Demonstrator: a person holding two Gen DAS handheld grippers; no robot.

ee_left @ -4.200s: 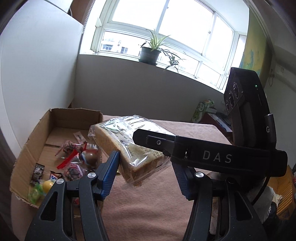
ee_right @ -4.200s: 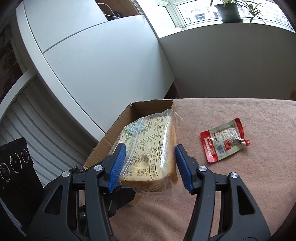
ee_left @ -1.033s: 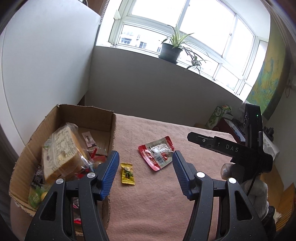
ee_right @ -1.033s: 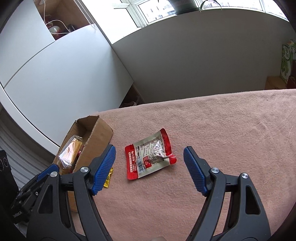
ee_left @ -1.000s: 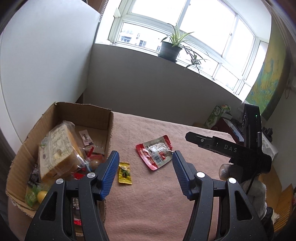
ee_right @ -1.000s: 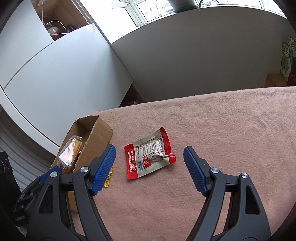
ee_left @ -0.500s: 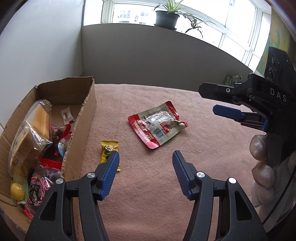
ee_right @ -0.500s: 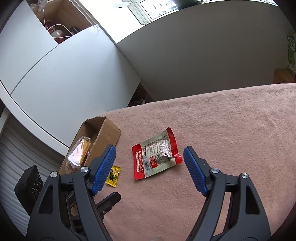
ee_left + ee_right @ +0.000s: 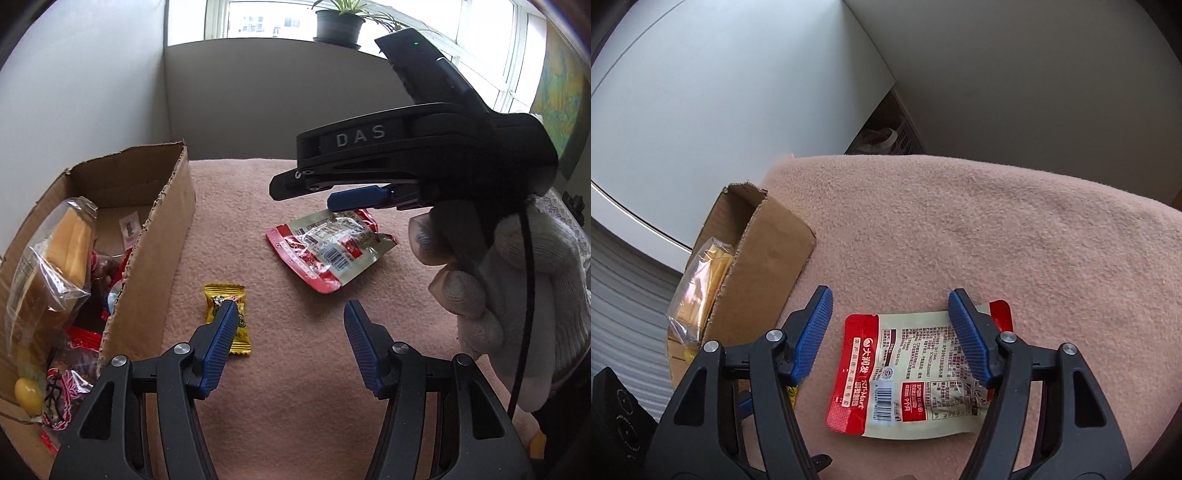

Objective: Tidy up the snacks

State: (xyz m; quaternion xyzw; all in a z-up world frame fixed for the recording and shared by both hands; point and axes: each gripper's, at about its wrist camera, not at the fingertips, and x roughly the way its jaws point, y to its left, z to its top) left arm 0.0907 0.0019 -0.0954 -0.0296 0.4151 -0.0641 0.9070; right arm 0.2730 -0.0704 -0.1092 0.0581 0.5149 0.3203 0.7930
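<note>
R gripper [image 9: 890, 332] is seen closing over red snack pouch [image 9: 916, 373], pads not yet touching; L gripper [image 9: 288, 332] held half-open, yellow candy [image 9: 229, 317] under its left finger.

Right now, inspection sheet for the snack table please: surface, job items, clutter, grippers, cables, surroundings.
Surface: pink blanket over the table, bare apart from two snacks.
Job's things: cardboard box at the left, holding bagged bread and small snacks; red pouch and yellow candy lie outside it on the blanket.
Clutter: nothing seen.
Grippers: left gripper open above the blanket, one finger over the candy; right gripper closing, fingers astride the red pouch, not yet pressing it; gloved hand holds it.
Cables: black cable runs down past the glove.
Surroundings: window with potted plant, grey wall.
</note>
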